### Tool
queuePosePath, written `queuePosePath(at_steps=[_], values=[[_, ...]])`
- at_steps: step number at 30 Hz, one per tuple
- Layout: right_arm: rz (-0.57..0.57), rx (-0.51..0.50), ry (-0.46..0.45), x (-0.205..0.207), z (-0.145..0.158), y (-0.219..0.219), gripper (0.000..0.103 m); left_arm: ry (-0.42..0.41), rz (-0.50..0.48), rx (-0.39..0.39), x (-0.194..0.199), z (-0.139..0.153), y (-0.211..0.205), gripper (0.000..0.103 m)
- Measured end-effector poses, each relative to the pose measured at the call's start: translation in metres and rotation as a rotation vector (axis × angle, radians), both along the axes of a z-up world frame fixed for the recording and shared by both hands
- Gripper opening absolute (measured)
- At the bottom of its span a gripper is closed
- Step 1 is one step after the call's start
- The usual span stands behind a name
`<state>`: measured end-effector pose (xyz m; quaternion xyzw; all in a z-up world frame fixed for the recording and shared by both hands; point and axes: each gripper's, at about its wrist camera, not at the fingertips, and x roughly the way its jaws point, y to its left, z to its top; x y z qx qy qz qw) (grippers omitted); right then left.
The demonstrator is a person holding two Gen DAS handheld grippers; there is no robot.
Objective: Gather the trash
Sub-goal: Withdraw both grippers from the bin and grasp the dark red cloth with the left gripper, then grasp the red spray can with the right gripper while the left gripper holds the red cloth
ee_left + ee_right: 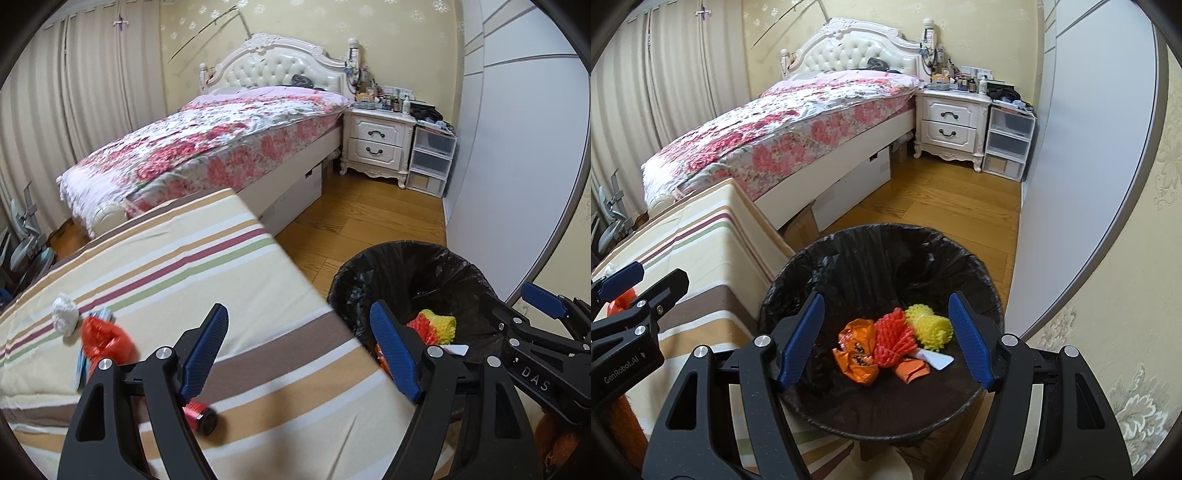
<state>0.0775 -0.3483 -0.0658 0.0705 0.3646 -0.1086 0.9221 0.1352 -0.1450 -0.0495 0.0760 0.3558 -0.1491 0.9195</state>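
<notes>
On the striped tabletop [207,266]: red wrapper [105,341], light, crinkly; pinch its bunched middle. Both hand-held grippers, left [301,350] and right [886,339], open, empty.

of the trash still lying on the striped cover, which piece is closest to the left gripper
The small red and black cylinder, lying on its side right under the left gripper's left finger. The red crumpled wrapper and white wad lie farther off.
</notes>
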Motion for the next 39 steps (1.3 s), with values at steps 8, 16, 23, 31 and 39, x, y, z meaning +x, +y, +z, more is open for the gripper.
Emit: queuePosePath(at_steps=[8, 16, 23, 31, 39], values=[[0.082, 0.001, 0.026, -0.012, -0.005, 0.038, 0.068, -0.003, 0.043, 0.025, -0.025, -0.003, 0.035, 0.077], [0.156, -0.003, 0.031, -0.026, -0.004, 0.074, 0.068, -0.002, 0.119, 0.032, -0.045, -0.007, 0.076, 0.077], [0.219, -0.013, 0.035, -0.031, -0.004, 0.102, 0.068, 0.024, 0.2, 0.027, -0.054, -0.016, 0.117, 0.077], [0.269, -0.02, 0.041, -0.033, -0.006, 0.123, 0.069, 0.083, 0.212, 0.019, -0.048, -0.033, 0.134, 0.063], [0.3, -0.023, 0.048, -0.032, -0.007, 0.138, 0.069, 0.124, 0.186, 0.005, -0.049, -0.042, 0.142, 0.028]])
